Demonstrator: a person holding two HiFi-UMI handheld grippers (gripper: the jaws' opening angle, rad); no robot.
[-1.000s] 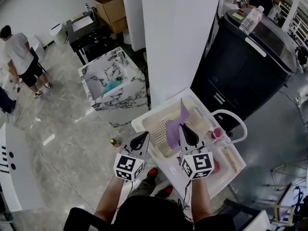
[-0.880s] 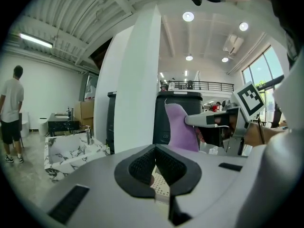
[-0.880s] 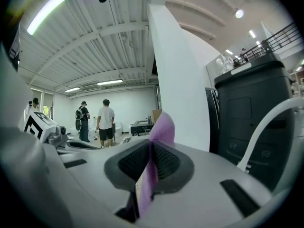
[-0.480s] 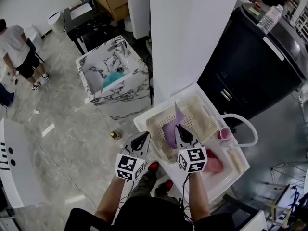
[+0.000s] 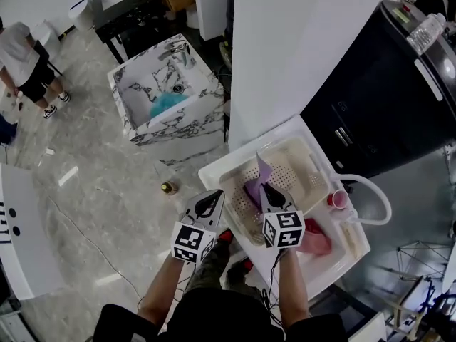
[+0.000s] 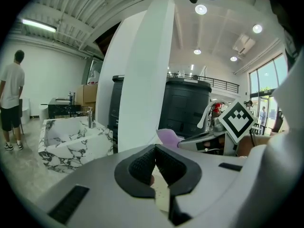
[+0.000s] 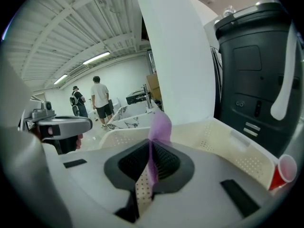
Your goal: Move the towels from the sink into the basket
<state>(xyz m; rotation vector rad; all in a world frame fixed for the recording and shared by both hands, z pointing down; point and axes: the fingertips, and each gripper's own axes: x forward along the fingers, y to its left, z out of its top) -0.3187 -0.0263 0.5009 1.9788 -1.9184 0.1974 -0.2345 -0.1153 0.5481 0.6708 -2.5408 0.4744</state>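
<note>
My right gripper (image 5: 268, 189) is shut on a purple towel (image 5: 256, 182), which hangs down into the cream perforated basket (image 5: 312, 173). In the right gripper view the purple towel (image 7: 160, 125) sticks up from between the closed pads of my right gripper (image 7: 152, 152), with the basket (image 7: 223, 137) behind it. A pink towel (image 5: 314, 241) lies in the white sink (image 5: 347, 256) to the basket's right. My left gripper (image 5: 209, 203) hovers left of the basket, outside the sink; the left gripper (image 6: 155, 156) is shut with nothing in it.
A red cup (image 5: 337, 199) and a white curved faucet (image 5: 373, 194) stand at the sink's far side. A white pillar (image 5: 299, 48) and a black cabinet (image 5: 385, 98) rise behind. A marble sink (image 5: 153, 130) holding a teal cloth (image 5: 169, 104) stands on the floor at left. A person (image 5: 25, 55) stands far left.
The right gripper has lowered the purple towel, so more of it now rests in the basket. The left gripper has stayed beside the basket, shut.
</note>
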